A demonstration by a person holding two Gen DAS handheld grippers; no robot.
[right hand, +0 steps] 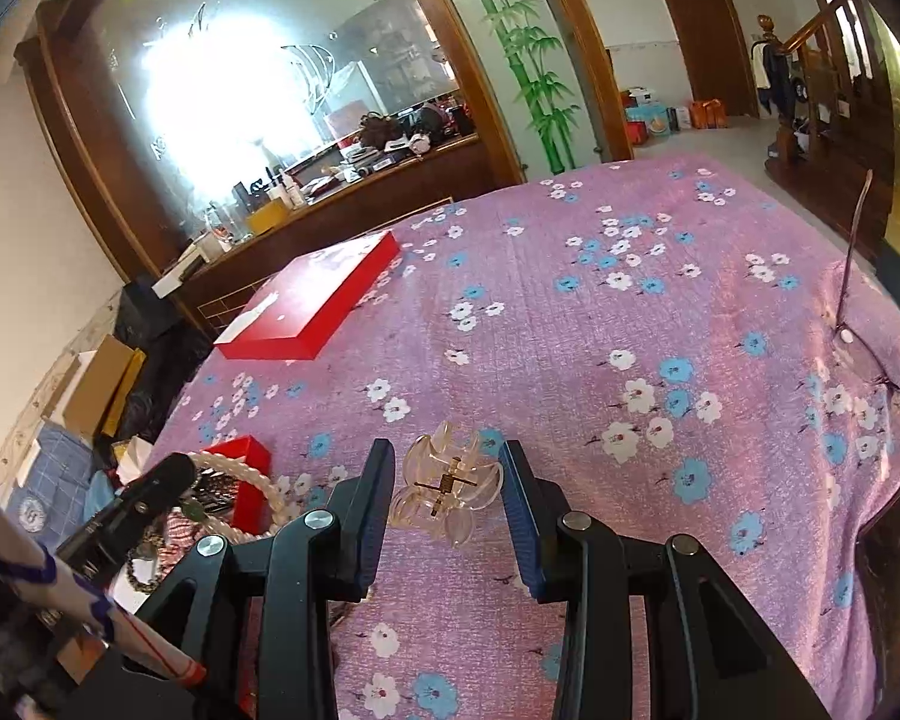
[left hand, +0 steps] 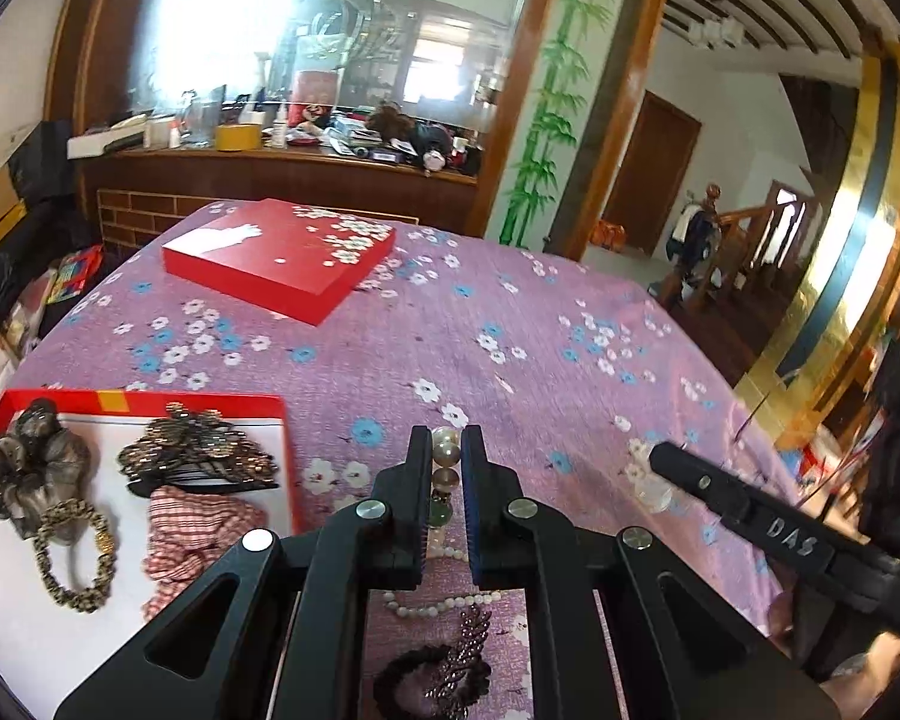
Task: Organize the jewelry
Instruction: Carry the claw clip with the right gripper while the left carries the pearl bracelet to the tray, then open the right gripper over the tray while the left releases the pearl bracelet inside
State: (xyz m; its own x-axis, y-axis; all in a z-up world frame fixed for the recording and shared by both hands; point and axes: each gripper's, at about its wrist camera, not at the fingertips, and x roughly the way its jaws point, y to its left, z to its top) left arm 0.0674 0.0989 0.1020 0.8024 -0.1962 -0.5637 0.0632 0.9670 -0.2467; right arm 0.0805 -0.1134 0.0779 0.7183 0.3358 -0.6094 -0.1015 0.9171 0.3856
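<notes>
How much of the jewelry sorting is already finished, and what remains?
Done: hair ornaments and scrunchies lie in the red tray. In hand: the left gripper is shut on a pearl necklace. Left: the clear hair claw between the right gripper's open jaws, and a dark hairpiece.

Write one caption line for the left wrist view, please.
Left gripper shut on a pearl necklace above the floral tablecloth, beside an open red tray.

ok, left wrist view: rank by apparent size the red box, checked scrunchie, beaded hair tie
1. red box
2. checked scrunchie
3. beaded hair tie
Scrunchie and hair tie look close, so that order is unsure; the box lies farther away yet looms largest.
</notes>
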